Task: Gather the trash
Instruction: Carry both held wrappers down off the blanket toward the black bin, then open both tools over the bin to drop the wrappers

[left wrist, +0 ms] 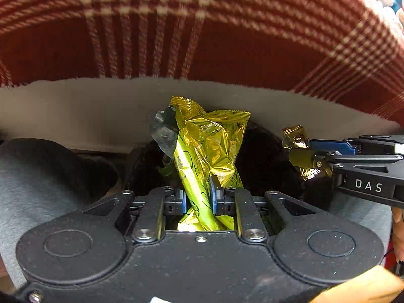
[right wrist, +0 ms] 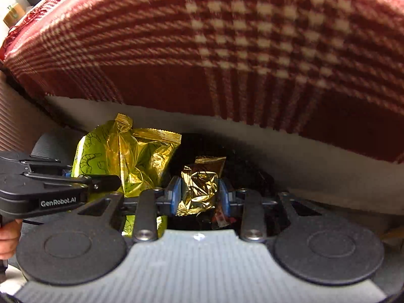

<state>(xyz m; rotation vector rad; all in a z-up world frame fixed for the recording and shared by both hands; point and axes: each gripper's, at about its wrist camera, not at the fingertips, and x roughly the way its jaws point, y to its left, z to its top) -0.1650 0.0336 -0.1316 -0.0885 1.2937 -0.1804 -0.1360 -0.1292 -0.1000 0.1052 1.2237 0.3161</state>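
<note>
My left gripper [left wrist: 199,197] is shut on a crumpled yellow-green foil wrapper [left wrist: 214,146], which sticks up between its blue pads. In the right wrist view the same yellow-green wrapper [right wrist: 126,156] shows at the left, held by the left gripper [right wrist: 108,181]. My right gripper [right wrist: 199,197] is shut on a small gold foil wrapper [right wrist: 202,184]. From the left wrist view the right gripper [left wrist: 300,151] comes in from the right edge with that gold wrapper [left wrist: 295,136] in it. Both grippers point down over a dark opening [left wrist: 265,161].
A red and white checked blanket [left wrist: 202,25] fills the upper half of both views, with a white fleecy edge [left wrist: 75,111] below it. Grey felt-like fabric [left wrist: 30,184] lies at the left. A hand [right wrist: 7,240] holds the left gripper's handle.
</note>
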